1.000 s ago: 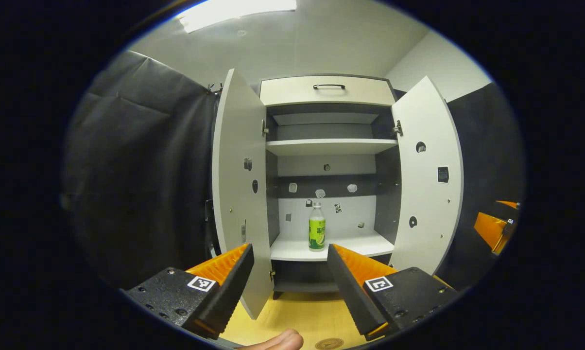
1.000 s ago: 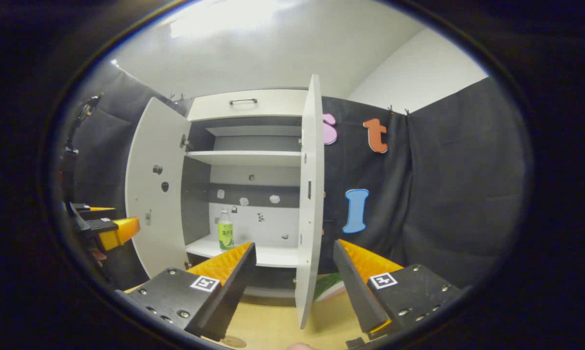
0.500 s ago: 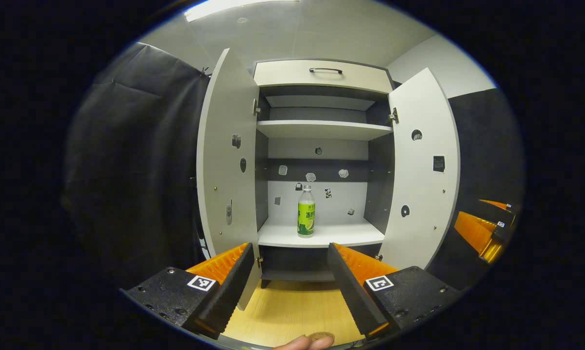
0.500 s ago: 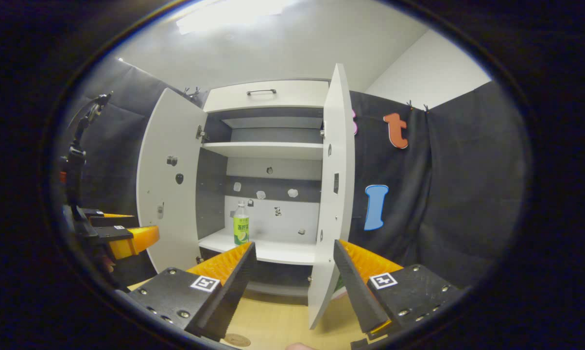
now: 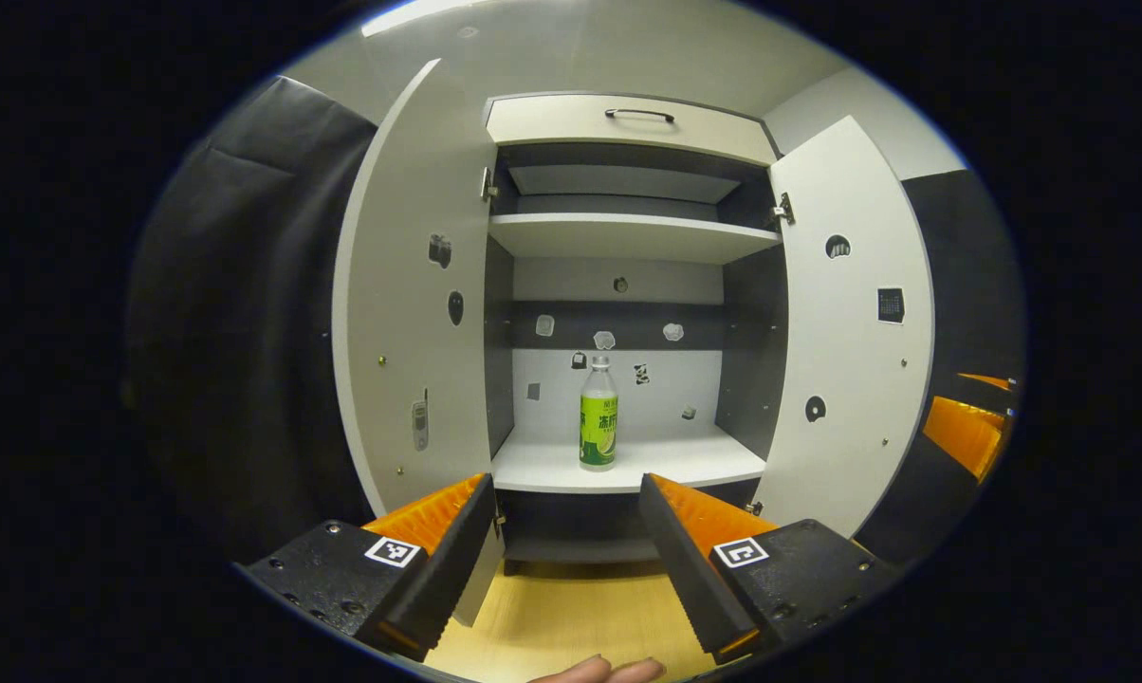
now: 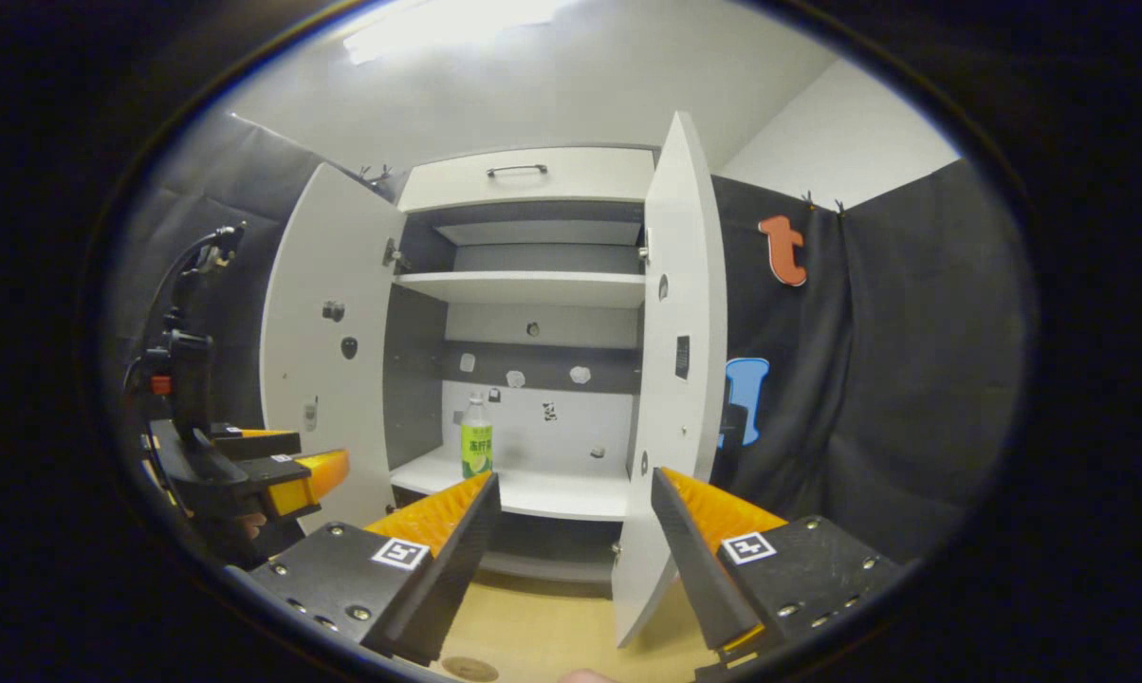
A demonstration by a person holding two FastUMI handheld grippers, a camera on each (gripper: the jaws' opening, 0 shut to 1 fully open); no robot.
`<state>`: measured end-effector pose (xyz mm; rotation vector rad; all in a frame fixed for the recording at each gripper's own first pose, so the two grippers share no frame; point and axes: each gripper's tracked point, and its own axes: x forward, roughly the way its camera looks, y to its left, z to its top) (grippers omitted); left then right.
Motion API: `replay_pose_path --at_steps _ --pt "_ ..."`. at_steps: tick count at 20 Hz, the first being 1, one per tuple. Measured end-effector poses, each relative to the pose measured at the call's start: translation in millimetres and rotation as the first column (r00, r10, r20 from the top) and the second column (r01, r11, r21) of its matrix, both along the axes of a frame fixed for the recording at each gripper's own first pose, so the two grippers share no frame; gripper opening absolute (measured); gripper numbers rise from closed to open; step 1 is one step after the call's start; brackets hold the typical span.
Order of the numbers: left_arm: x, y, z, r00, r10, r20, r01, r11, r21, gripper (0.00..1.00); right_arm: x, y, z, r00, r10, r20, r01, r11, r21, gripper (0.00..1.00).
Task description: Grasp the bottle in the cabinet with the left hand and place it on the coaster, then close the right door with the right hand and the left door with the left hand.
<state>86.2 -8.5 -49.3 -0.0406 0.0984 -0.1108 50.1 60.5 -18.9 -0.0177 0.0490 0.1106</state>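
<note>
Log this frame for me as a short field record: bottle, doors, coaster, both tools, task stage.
bottle: upright on the cabinet's lower shelf, untouched
left door: open
right door: open
coaster: on the wooden floor in front of the cabinet, bare
left tool: open, in front of the cabinet and lined up with the bottle, short of the shelf
right tool: open, holding nothing, near the right door's edge
task stage: bottle not yet grasped; both doors not yet closed
</note>
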Motion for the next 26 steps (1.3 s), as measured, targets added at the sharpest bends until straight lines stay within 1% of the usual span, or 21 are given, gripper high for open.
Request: replay_pose_path --at_steps 1,2,3,4,5,6,9,10,12,14,18,23,26 --pt "8 0 0 1.000 -0.006 0.004 0.006 1.000 0.000 0.93 3 1 0 1.000 -0.004 0.003 0.004 1.000 -0.002 0.96" --pt "17 1 2 1.000 -0.010 0.011 0.010 1.000 -0.002 0.96 5 4 -2 1.000 -0.006 0.006 0.006 1.000 -0.004 0.96" --pt "25 0 3 1.000 -0.016 0.017 0.016 1.000 -0.006 0.94 9 8 -2 1.000 -0.005 0.009 0.005 1.000 -0.006 0.96" --pt "33 -1 5 0.999 -0.023 0.022 0.024 1.000 -0.011 0.93 12 12 -4 1.000 -0.003 0.008 0.004 1.000 -0.008 0.96" --pt "42 -2 5 0.999 -0.033 0.025 0.034 0.999 -0.014 0.97 15 16 -6 1.000 -0.001 0.005 0.001 1.000 -0.011 0.96" --pt "52 -4 6 0.999 -0.041 0.029 0.042 0.999 -0.015 0.93 19 16 -8 1.000 -0.004 0.000 0.004 1.000 -0.014 0.96" --pt "84 -9 7 0.997 -0.056 0.046 0.057 0.998 -0.023 0.93 25 22 -10 1.000 -0.015 0.004 0.015 0.999 -0.028 0.96" --pt "94 -12 7 0.997 -0.063 0.051 0.065 0.997 -0.035 0.96 30 24 -10 1.000 -0.010 0.006 0.011 1.000 -0.027 0.96" --pt "117 -17 5 0.996 -0.071 0.051 0.074 0.996 -0.058 0.97 37 29 -11 1.000 -0.005 0.012 0.005 1.000 -0.027 0.96" --pt "140 -22 -2 0.996 -0.076 0.043 0.078 0.995 -0.061 0.96 42 32 -10 1.000 -0.004 0.022 0.005 0.999 -0.042 0.96" --pt "185 -37 -11 0.995 -0.078 0.064 0.083 0.993 -0.080 0.96 53 38 -9 0.999 0.003 0.037 -0.001 0.999 -0.055 0.96" --pt "241 -51 -16 0.991 -0.084 0.107 0.091 0.994 -0.066 0.96 66 37 -17 1.000 -0.011 0.023 0.012 0.997 -0.072 0.96" --pt "266 -63 -26 0.991 -0.107 0.082 0.112 0.992 -0.062 0.96 69 33 -20 1.000 -0.020 0.023 0.022 0.995 -0.095 0.96"
